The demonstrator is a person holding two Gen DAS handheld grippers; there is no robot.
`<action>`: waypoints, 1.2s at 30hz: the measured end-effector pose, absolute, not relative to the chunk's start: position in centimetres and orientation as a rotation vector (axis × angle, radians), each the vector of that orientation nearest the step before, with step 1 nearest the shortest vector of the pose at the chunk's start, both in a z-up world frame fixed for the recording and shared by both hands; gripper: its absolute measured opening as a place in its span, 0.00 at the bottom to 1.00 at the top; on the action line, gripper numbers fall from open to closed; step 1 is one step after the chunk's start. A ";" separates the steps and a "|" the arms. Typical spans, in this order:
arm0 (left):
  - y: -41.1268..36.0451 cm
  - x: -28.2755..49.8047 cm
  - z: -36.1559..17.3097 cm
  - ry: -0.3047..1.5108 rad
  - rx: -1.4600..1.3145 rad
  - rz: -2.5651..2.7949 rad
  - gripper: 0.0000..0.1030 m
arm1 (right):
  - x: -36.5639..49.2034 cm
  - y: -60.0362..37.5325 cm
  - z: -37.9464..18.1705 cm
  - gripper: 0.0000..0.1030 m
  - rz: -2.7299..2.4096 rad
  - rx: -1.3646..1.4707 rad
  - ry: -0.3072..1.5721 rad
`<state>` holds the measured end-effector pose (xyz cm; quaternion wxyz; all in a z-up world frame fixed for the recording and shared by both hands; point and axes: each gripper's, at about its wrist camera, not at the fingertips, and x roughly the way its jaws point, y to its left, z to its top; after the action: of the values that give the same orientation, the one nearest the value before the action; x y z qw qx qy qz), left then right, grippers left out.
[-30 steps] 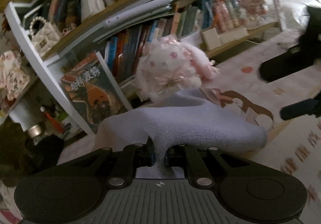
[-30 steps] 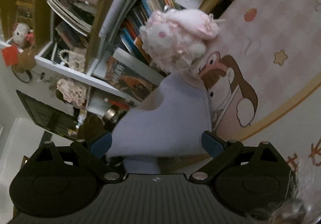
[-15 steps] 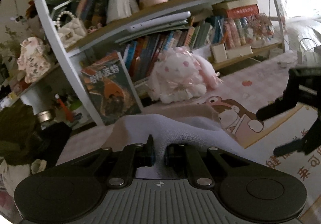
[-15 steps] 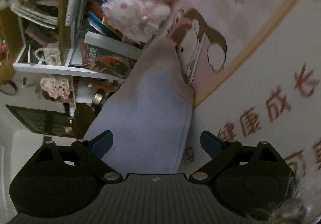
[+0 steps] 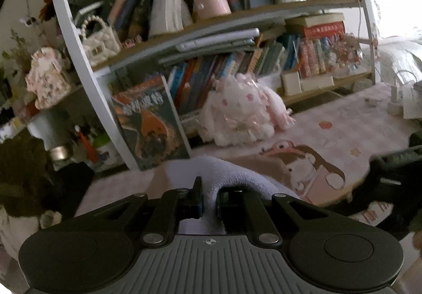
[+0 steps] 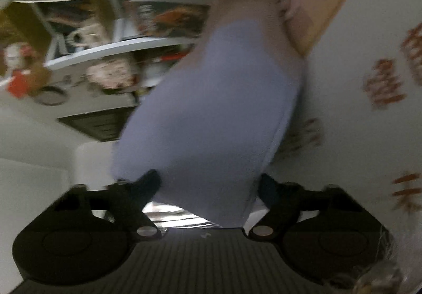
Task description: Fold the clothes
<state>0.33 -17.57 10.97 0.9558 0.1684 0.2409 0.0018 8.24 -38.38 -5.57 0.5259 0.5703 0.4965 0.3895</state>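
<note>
- Left tool [image 5: 209, 197] is clamped on a fold of the lavender garment [image 5: 232, 175]; I see the cloth bunched between its two fingers, which sit almost together.
- Right tool [image 6: 208, 186] has its fingers spread wide, and the garment [image 6: 216, 114] hangs in the gap between them; the right wrist view is blurred, so I cannot tell whether either finger touches the fabric.
- From my left wrist view, the garment humps up just ahead of the fingers, with a beige part [image 5: 266, 167] showing past the lavender.
- Beyond the cloth lies a pink mat [image 5: 343, 130] printed with a cartoon figure [image 5: 306, 159].
- On that mat, against the bookshelf [image 5: 184, 38], I see a pink-and-white plush toy [image 5: 242, 112].
- Beside the toy, a large book [image 5: 150, 125] stands leaning at the shelf's white upright.
- On a shelf at left sits a small white quilted handbag [image 5: 99, 42] with a bead handle.
- At the right edge of my left wrist view, a dark blurred shape [image 5: 390, 180] shows; I take it for part of the other tool, but cannot be sure.
</note>
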 end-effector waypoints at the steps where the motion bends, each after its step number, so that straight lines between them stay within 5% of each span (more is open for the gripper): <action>1: -17.7 0.3 11.5 0.476 0.347 0.006 0.08 | 8.3 -39.0 -4.9 0.15 0.940 1.371 1.155; 5: -18.6 -0.9 14.3 0.395 0.363 -0.034 0.07 | 8.5 -42.6 -0.4 0.08 0.980 1.389 0.950; 13: -18.1 -4.9 22.1 0.080 0.148 -0.352 0.08 | 9.4 -50.7 18.6 0.07 1.219 1.264 0.252; 16: -16.5 -5.3 23.4 0.039 0.014 -0.438 0.08 | 9.9 -49.4 24.4 0.07 1.294 1.175 0.135; 21: -12.4 -3.3 19.9 0.186 -0.141 -0.421 0.08 | 12.7 -42.6 26.3 0.07 1.187 0.955 0.305; 28: -7.3 3.1 5.2 0.642 -0.061 -0.114 0.15 | 19.0 -29.4 12.8 0.07 0.875 0.645 0.786; 33: -5.7 3.3 4.4 0.655 -0.007 0.032 0.23 | 21.2 -23.7 8.2 0.08 0.800 0.457 0.867; 36: -5.3 2.8 5.8 0.599 -0.013 0.057 0.31 | 21.4 -21.9 7.8 0.21 0.789 0.353 0.892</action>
<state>2.78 -5.30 5.78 0.9551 -0.0064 0.2950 0.0279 21.36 -21.90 7.78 0.8132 0.1655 0.4180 0.3696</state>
